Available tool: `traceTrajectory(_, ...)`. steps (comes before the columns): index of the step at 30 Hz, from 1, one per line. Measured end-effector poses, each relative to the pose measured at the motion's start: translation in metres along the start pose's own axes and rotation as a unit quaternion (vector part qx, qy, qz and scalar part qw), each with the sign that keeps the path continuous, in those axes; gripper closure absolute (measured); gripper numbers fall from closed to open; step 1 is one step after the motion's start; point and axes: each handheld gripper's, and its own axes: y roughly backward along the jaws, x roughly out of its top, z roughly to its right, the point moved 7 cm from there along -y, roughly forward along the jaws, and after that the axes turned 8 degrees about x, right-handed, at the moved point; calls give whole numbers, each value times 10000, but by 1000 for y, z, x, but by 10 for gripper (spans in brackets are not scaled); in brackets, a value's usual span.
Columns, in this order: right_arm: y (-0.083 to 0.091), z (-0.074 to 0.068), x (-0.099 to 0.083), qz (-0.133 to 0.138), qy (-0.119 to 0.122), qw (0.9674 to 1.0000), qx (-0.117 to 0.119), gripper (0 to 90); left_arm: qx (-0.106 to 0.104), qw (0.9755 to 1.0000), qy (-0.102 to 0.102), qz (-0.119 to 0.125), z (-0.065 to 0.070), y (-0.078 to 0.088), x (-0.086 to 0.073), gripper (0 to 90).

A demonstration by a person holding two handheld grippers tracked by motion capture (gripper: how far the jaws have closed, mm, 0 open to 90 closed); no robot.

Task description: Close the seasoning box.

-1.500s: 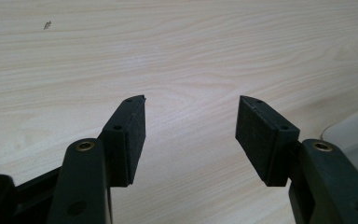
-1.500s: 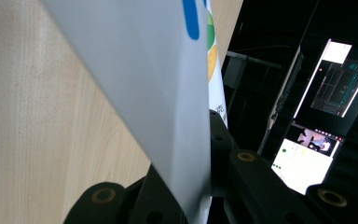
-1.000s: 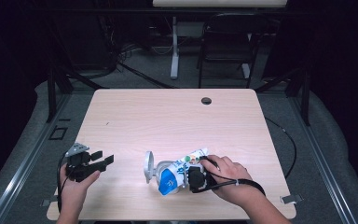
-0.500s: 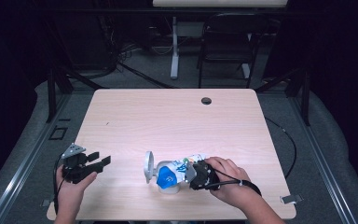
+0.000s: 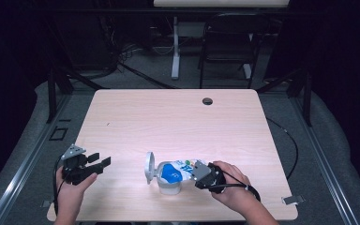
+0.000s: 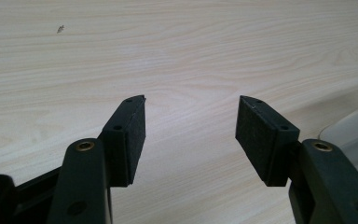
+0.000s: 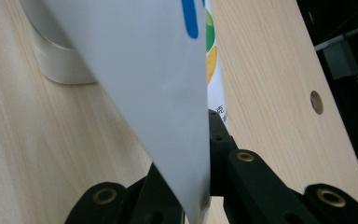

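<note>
White pouch with blue and green print lies near the front edge of the wooden table, beside a white round lid and a white cup. Right gripper: jaws pinched on the pouch's flat edge. Left gripper: jaws wide, holding nothing, well apart at front left.

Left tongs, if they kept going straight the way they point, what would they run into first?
Probably the white pouch. The left tongs stand open, aimed across bare table towards the pouch's round white end, which the right tongs clamp. Height is hard to judge.
</note>
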Motion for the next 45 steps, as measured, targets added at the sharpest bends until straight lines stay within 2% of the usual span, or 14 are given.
traceTrajectory(5, -1, 3, -3, 139, -229, 9996, 76, 878, 10, 10000, -17, -3, 0, 0, 0, 431)
traceTrajectory(10, -3, 5, -6, 532, -709, 9958, 218, 879, 32, 10000, -19, -17, -1, -2, -1, 431)
traceTrajectory(12, -4, 5, -8, 601, -795, 9947, 268, 879, 33, 10000, -15, -11, -1, -2, -1, 431)
traceTrajectory(17, -4, 9, -12, 882, -1163, 9888, 306, 879, 37, 10000, -24, -4, -1, -1, 0, 431)
traceTrajectory(18, -4, 10, -13, 970, -1301, 9862, 329, 878, 38, 10000, -34, -5, -1, -1, 0, 431)
traceTrajectory(21, -4, 11, -16, 1129, -1507, 9814, 368, 879, 55, 10000, -25, 10, -1, -1, 0, 431)
traceTrajectory(26, -6, 10, -17, 1302, -1691, 9760, 438, 880, 56, 9999, -46, -71, -2, -2, -2, 431)
traceTrajectory(28, -6, 10, -18, 1362, -1776, 9737, 429, 880, 75, 10000, -11, -7, -2, -2, -1, 431)
traceTrajectory(30, -6, 11, -18, 1441, -1879, 9705, 450, 879, 65, 10000, -10, -18, -2, -1, -1, 431)
traceTrajectory(31, -7, 13, -18, 1533, -1996, 9668, 435, 879, 68, 10000, -11, -23, -2, -1, -1, 431)
traceTrajectory(32, -7, 13, -19, 1531, -2011, 9665, 449, 879, 66, 10000, -20, -27, -2, -1, -1, 431)
traceTrajectory(39, -9, 24, -25, 1938, -2655, 9438, 343, 879, 74, 10000, -22, -19, -2, -3, 0, 431)
traceTrajectory(42, -10, 28, -28, 1976, -2771, 9399, 271, 879, 103, 9999, -36, -17, -1, -3, 1, 431)
traceTrajectory(45, -11, 31, -33, 2036, -2901, 9349, 205, 879, 27, 10000, -46, 7, 1, -4, 2, 431)
